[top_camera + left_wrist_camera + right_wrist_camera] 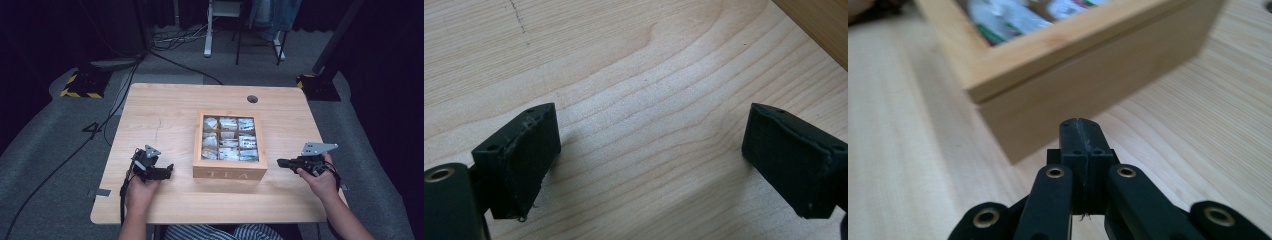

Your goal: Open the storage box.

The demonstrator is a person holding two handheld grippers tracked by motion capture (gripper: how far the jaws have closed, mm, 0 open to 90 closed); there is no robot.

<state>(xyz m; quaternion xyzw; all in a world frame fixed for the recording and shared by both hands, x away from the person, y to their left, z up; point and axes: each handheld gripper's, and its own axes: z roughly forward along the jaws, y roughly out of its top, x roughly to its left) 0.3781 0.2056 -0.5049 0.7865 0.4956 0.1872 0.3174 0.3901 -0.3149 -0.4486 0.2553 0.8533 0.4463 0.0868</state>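
Pale wood table [160, 115] on grey carpet, dark room; glass-lidded tea box [229, 172] closed; left gripper [169, 170] wide open, empty; right gripper [280, 162] pressed shut, empty.

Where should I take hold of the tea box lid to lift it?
Probably at the lid's front edge, above the TEA lettering, coming from the person's side. The tea box sits flat and square with that face nearest; no hinge shows, so this is a guess. The left gripper is open beside it; the right gripper is shut and would need opening.

A wooden tea box [229, 172] sits between left gripper [167, 171] and right gripper [283, 163].
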